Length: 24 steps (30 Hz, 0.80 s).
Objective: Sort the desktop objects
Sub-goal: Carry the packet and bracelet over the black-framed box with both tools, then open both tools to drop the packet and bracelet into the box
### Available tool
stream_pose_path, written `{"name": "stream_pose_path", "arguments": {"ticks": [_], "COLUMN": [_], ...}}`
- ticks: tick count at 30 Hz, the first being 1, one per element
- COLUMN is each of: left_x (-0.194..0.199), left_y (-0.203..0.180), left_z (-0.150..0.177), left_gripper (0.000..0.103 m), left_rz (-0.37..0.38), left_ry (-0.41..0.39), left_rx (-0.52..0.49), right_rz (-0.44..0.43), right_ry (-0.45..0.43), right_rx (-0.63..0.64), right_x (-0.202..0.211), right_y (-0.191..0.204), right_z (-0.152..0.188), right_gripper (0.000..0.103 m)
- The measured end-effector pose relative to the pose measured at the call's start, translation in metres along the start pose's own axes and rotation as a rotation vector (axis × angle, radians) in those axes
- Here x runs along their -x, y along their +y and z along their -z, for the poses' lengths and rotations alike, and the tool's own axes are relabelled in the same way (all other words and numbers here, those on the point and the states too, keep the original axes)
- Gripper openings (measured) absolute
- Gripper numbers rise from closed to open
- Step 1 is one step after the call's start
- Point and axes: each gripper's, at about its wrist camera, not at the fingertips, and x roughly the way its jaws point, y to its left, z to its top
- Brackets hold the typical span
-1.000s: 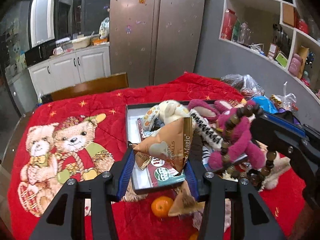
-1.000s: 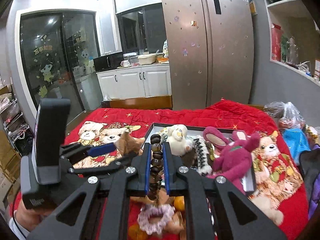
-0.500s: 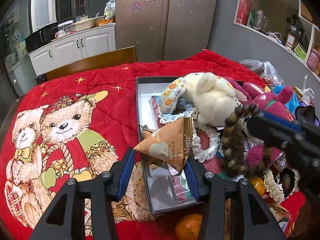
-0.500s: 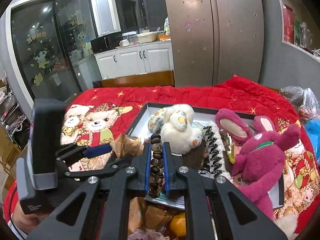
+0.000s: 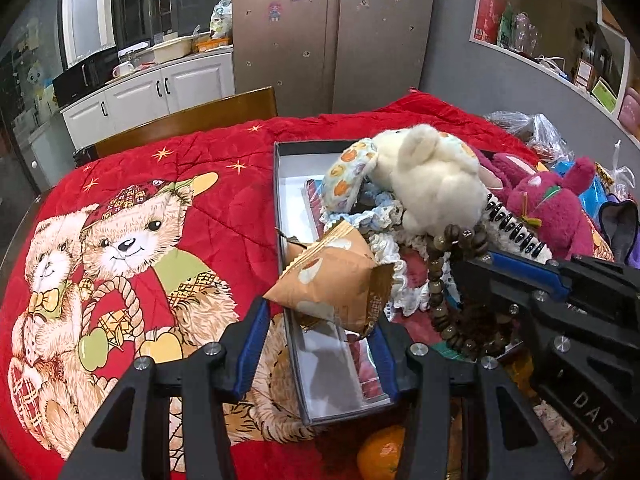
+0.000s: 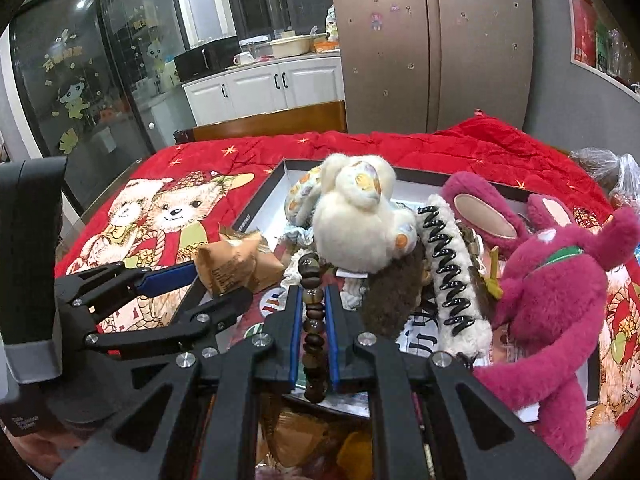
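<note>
My left gripper (image 5: 320, 312) is shut on a tan triangular snack packet (image 5: 332, 280) and holds it above the near left part of a dark-rimmed open box (image 5: 280, 216). In the right wrist view the packet (image 6: 232, 264) sits at the left between the left gripper's fingers (image 6: 172, 276). My right gripper (image 6: 313, 312) is shut on a brown bead bracelet (image 6: 313, 320), which hangs over the box's near edge. The bracelet (image 5: 448, 276) also shows in the left wrist view. The box holds a cream plush rabbit (image 6: 356, 216), a hair claw (image 6: 452, 276) and a magenta plush bear (image 6: 560, 300).
A red quilt with teddy bears (image 5: 132, 240) covers the table. An orange (image 5: 380, 456) and more packets lie in front of the box. Plastic bags (image 5: 536, 136) lie at the far right. A wooden chair back (image 5: 192, 120) stands beyond the table.
Both grippers have moved forward toward the box with their loads. The snack packet now hangs over the box's left part, and the bracelet is nearer the plush rabbit.
</note>
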Motion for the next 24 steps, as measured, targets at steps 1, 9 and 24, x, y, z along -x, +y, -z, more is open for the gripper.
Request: {"name": "stream_pose_path", "arguments": {"ticks": [1,9,24], "left_x": [0.000,0.001,0.005], "left_y": [0.001,-0.002,-0.020], "left_z": [0.000,0.001,0.002], "left_gripper": [0.049,0.049,0.082], "left_rz": [0.002,-0.009,-0.050], "left_ry": [0.001,0.001,-0.053], "left_rx": [0.003,-0.018,-0.150], "right_rz": [-0.003,0.003,0.023], "right_ry": [0.001,0.006,-0.056], "right_rx": [-0.002,0.010,-0.071], "right_x": [0.000,-0.001,0.018], "right_y": [0.000,0.003,-0.011], "right_z": [0.000,0.000,-0.008], "right_gripper": [0.012,0.012,0.075]}}
